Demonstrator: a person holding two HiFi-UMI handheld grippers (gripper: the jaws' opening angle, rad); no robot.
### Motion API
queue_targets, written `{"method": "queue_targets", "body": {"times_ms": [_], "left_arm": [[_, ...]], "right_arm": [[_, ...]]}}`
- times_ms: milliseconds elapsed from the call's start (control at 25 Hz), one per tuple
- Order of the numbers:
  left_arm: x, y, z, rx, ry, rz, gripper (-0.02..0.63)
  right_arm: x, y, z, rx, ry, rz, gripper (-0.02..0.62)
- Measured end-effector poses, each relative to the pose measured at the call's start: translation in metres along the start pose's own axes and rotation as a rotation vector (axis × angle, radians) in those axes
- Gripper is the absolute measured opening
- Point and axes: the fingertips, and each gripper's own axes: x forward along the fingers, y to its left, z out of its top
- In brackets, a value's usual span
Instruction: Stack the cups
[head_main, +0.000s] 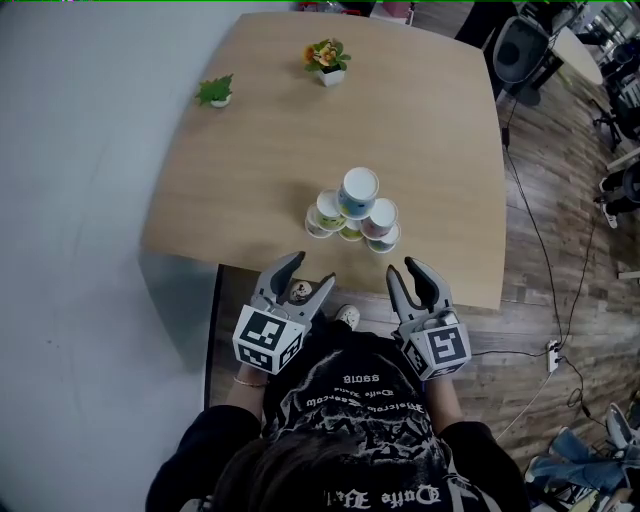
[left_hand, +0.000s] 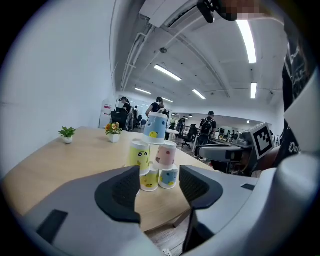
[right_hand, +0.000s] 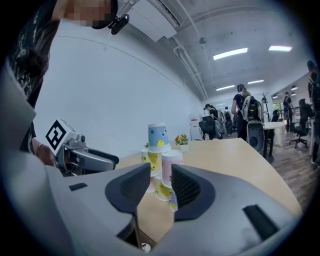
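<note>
The worktop (head_main: 260, 130) is mostly bare. The cups (head_main: 352, 212) stand close to its near edge, built into a small pyramid: a bottom row, two resting on it, and one blue top cup (head_main: 358, 190) capping the pair. Each cup sits across the gap between those beneath, which is why the pile holds. I hold my left tongs (head_main: 310, 272) and right tongs (head_main: 405, 270) just off that near edge, pointing at the pile but apart from it. Both are partly spread with nothing between the pads, so I judge the stacking finished and keep clear so as not to nudge it. Two little potted plants (head_main: 327, 60) sit at the far side, well out of the way.
</note>
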Motion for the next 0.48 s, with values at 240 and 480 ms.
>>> {"method": "queue_targets", "body": {"times_ms": [240,480], "left_arm": [[-0.013,0.004,0.009,-0.109,-0.088,0.028,0.020],[-0.012,-0.001,-0.003,-0.016,-0.030,0.043,0.005]], "right_arm": [[-0.004,0.009,0.004,-0.032,-0.011,0.011,0.006],[-0.007,0.007,0.005,-0.026,-0.036,-0.009,0.003]]}}
